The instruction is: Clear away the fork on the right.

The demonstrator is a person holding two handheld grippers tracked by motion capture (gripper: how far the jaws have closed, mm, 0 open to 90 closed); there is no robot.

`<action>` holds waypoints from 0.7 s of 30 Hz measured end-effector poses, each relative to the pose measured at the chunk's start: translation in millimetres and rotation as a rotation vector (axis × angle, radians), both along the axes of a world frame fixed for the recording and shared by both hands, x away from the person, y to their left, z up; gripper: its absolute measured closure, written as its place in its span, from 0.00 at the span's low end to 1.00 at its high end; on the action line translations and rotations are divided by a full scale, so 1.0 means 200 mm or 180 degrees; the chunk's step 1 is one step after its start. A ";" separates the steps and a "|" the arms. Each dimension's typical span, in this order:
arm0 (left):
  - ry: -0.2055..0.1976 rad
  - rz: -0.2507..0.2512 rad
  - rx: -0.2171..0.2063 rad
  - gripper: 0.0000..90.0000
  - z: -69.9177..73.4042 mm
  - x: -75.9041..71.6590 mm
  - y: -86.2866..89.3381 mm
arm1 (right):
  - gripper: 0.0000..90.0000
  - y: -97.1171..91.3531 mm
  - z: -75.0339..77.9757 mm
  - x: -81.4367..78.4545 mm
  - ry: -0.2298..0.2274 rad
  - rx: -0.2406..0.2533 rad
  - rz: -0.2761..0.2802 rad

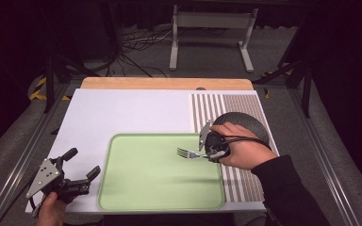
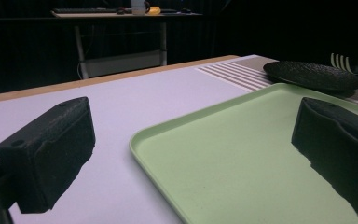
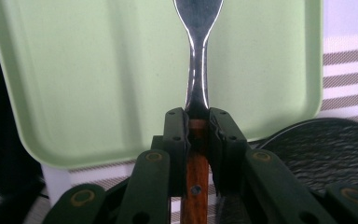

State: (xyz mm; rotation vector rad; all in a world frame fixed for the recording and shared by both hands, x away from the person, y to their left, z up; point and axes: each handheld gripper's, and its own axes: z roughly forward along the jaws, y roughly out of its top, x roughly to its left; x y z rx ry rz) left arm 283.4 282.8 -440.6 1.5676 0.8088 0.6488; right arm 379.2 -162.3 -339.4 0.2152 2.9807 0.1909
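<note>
Tabletop (image 1: 132, 113), one: white surface, a wooden strip along its far edge, a panel of brown and white stripes at its right side.

Tray (image 1: 141, 188), one: pale green, rectangular with rounded corners, shallow raised rim, lying flat on the near middle of the tabletop. Its right edge reaches the striped panel.

Plate (image 1: 250, 123), one: dark, round, textured, resting on the striped panel just beyond the tray's far right corner. It is partly covered by the right hand in the high view.

Fork (image 1: 186, 153), one: metal head and neck, reddish wooden handle. It is held above the right part of the tray, tines pointing toward the tray's middle. Whether the tines touch the tray cannot be told.

Right tongs (image 1: 202, 154), one pair: pressed together on the fork where the metal neck meets the wooden handle, as the right gripper view shows. The hand holding them lies over the striped panel.

Left tongs (image 1: 82, 165), one pair: spread wide, nothing between them, low at the near left corner of the tabletop, beside the tray's left edge.
</note>
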 end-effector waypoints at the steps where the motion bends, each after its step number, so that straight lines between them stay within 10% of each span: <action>1: 0.0000 -0.0001 0.0001 0.00 0.00 0.00 0.00 | 0.87 0.00 0.00 0.00 0.0006 0.0017 -0.0032; 8: -0.0004 -0.0003 0.0008 0.00 0.00 0.00 0.00 | 0.87 0.03 -0.02 0.00 0.0178 0.0277 -0.0692; 21: -0.0003 -0.0001 0.0007 0.00 0.00 0.00 0.00 | 0.87 0.06 -0.06 -0.02 0.0362 0.0435 -0.1392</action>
